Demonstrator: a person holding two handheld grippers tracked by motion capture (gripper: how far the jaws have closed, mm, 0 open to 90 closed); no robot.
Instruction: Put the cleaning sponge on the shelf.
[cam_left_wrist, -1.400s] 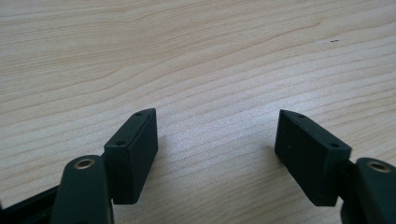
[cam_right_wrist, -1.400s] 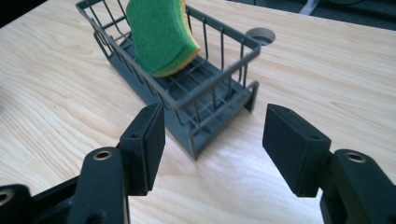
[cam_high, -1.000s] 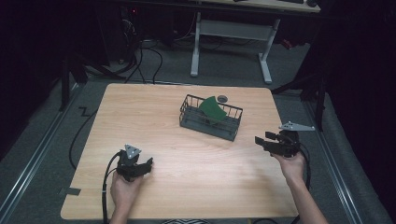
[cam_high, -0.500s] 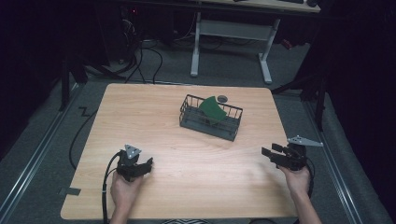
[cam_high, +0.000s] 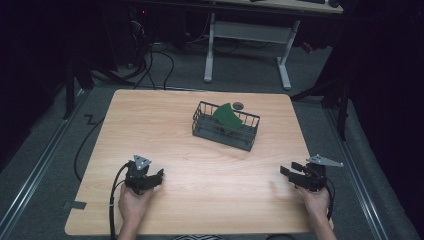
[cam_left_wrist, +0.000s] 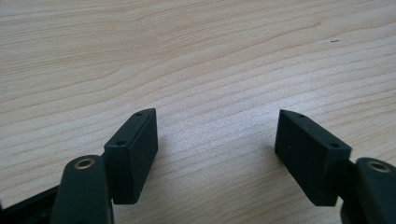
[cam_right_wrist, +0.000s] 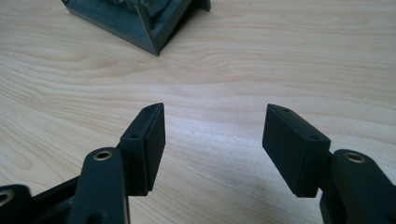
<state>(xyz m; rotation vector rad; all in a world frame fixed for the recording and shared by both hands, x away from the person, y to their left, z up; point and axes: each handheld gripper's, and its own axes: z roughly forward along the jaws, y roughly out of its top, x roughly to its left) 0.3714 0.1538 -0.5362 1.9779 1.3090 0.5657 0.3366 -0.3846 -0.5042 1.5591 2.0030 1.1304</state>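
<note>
A dark wire basket (cam_high: 226, 131) stands a little behind the middle of the wooden table (cam_high: 165, 125), with a green flat piece (cam_high: 227, 117) leaning inside it. My left gripper (cam_high: 156, 175) rests low at the front left, held by a hand, its jaws open over bare wood (cam_left_wrist: 215, 135). At the front right my right gripper (cam_high: 286, 170) is held close to the tabletop, pointing left. Its jaws stand open with nothing between them (cam_right_wrist: 212, 130). A corner of the basket (cam_right_wrist: 144, 23) shows ahead of it in the right gripper view.
A small dark round thing (cam_high: 238, 105) lies on the table just behind the basket. A white-legged desk (cam_high: 247, 35) stands beyond the far edge, with cables on the floor. The table's right edge (cam_high: 310, 150) is close to my right gripper.
My right gripper has come down and toward the front right of the table, away from the basket. The left gripper has stayed where it was.
</note>
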